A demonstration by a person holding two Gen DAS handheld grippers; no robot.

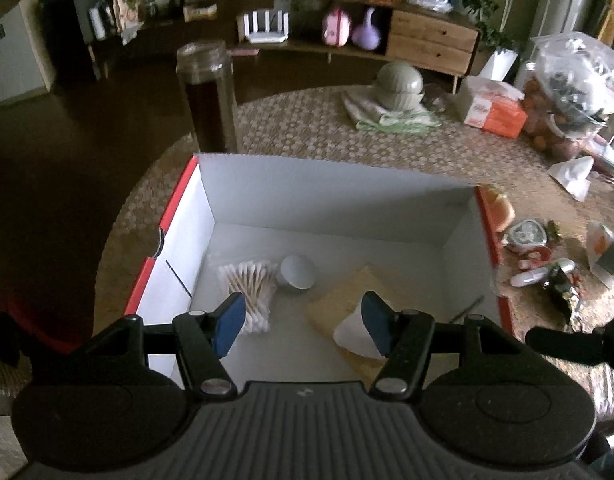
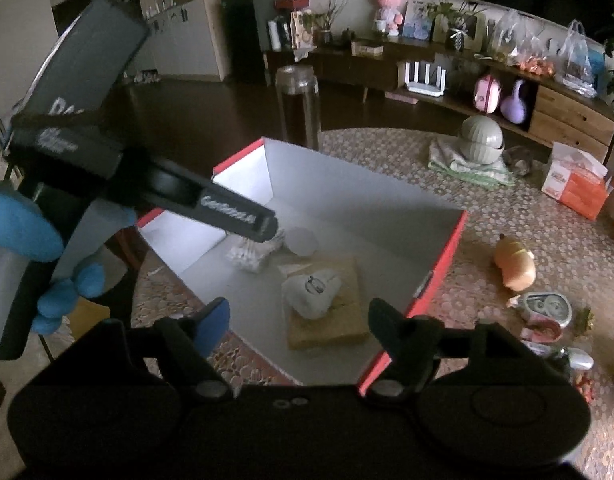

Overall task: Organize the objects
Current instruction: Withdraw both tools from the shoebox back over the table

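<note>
1. Your left gripper (image 1: pixel 303 326) hangs over the near end of the box (image 1: pixel 327 196), jaws apart, nothing between the blue pads (image 1: pixel 229 322).
2. Your right gripper (image 2: pixel 299 320) hovers above the box's near right corner, jaws wide apart and empty.
3. The box, white inside with red outer walls, sits on the round table (image 1: pixel 307 128), open at the top.
4. Inside it, a bundle of cotton swabs (image 1: pixel 251 284) lies by the left wall; a small round grey tin (image 1: pixel 297 272) sits just right of them.
5. A tan pad (image 2: pixel 327 312) lies flat on the box floor toward the right, with a white crumpled packet (image 2: pixel 311 290) resting on it.
6. In the right view, a blue-gloved hand (image 2: pixel 23 232) holds the left gripper's handle at the left edge.
7. Right of the box, on the table, lie an orange toy (image 2: pixel 515 266) and a small heap of wrappers (image 2: pixel 547 316).
8. Beyond the box's far wall stands a tall jar (image 1: pixel 207 96) of dark liquid; further right, a grey lidded bowl (image 1: pixel 399 84) rests on folded cloth.
</note>
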